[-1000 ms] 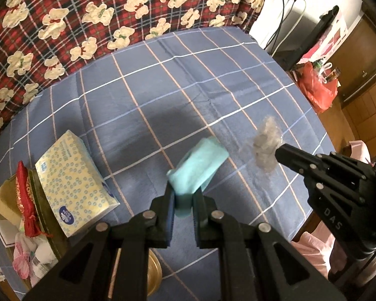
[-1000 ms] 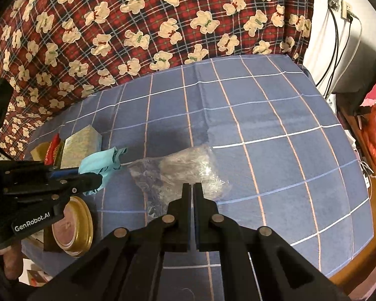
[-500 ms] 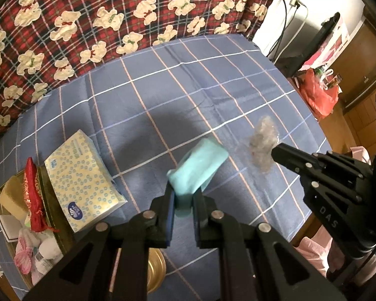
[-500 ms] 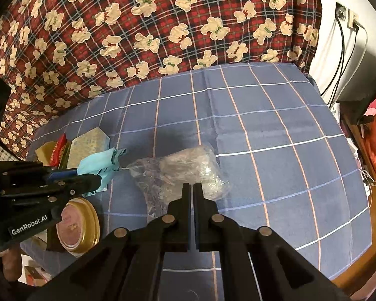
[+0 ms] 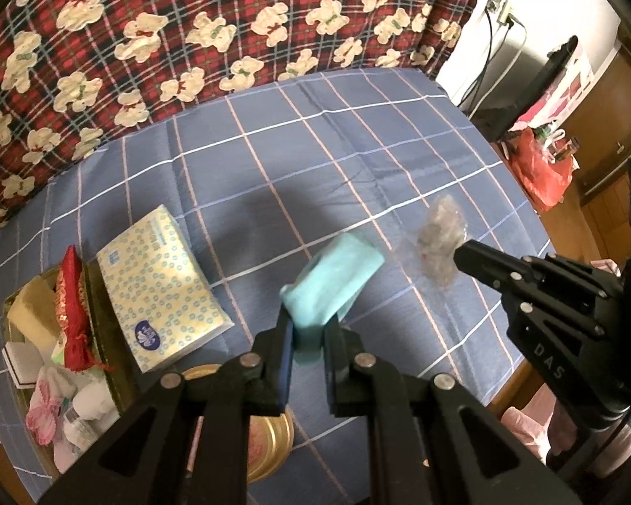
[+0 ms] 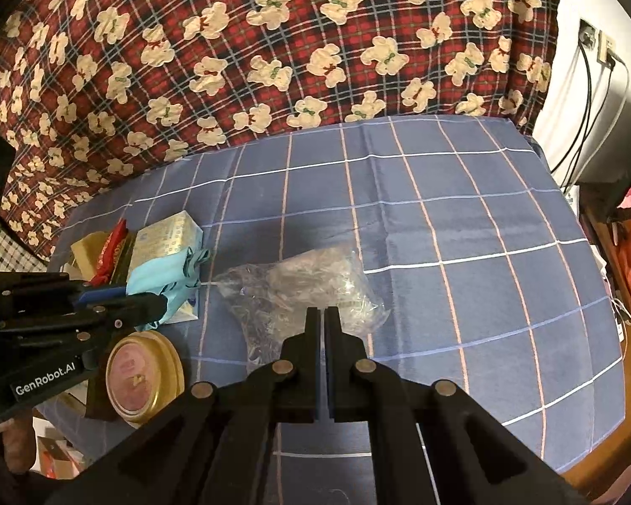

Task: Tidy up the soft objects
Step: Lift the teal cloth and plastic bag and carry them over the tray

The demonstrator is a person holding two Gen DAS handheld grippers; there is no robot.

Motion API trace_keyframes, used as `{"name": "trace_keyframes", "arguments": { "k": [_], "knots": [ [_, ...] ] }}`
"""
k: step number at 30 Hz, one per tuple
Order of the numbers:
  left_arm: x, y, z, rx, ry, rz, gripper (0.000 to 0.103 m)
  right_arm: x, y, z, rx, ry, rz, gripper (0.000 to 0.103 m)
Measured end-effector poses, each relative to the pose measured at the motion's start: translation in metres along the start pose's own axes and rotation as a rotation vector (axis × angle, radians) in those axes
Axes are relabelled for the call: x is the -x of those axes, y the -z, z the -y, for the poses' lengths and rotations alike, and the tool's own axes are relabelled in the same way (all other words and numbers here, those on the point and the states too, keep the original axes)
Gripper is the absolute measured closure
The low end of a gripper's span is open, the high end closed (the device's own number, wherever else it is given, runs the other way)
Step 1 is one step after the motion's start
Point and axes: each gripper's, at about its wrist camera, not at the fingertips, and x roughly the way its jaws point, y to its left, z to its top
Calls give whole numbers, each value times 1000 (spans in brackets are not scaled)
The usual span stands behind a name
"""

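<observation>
- The left gripper (image 5: 308, 328), black with two fingers, is clamped on one end of a soft turquoise folded cloth (image 5: 334, 280); the rest of the cloth sticks out past the fingertips, lifted above the blue checked tablecloth (image 5: 315, 160).
- In the right wrist view the same cloth (image 6: 164, 273) hangs in front of the tissue pack, with a small drawstring at its edge.
- The right gripper (image 6: 324, 315) has its fingers pressed together on a crumpled clear plastic bag (image 6: 298, 294); the bag lies bunched on the tablecloth just ahead of the fingertips.
- In the left wrist view the bag (image 5: 439, 240) shows as a greyish wad at the tip of the right gripper, to the right of the cloth and apart from it.
- A yellow-and-white dotted soft tissue pack (image 5: 160, 290) lies on the tablecloth to the left, touching an open gold tin box (image 5: 14, 307) filled with a red tasselled pouch (image 5: 73, 315) and pale small items.
- A round gold lid (image 6: 143, 374) sits near the table's front edge, below the left gripper.
- A red plaid fabric with cream teddy bears (image 6: 273, 42) rises behind the table.
</observation>
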Motion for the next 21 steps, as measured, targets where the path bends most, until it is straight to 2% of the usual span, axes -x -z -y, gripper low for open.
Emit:
{"name": "trace_keyframes", "arguments": {
  "k": [21],
  "knots": [
    [19,18,-38,72,-23,19,93,-4,-6,-45,66,-41,5,101]
  ]
}}
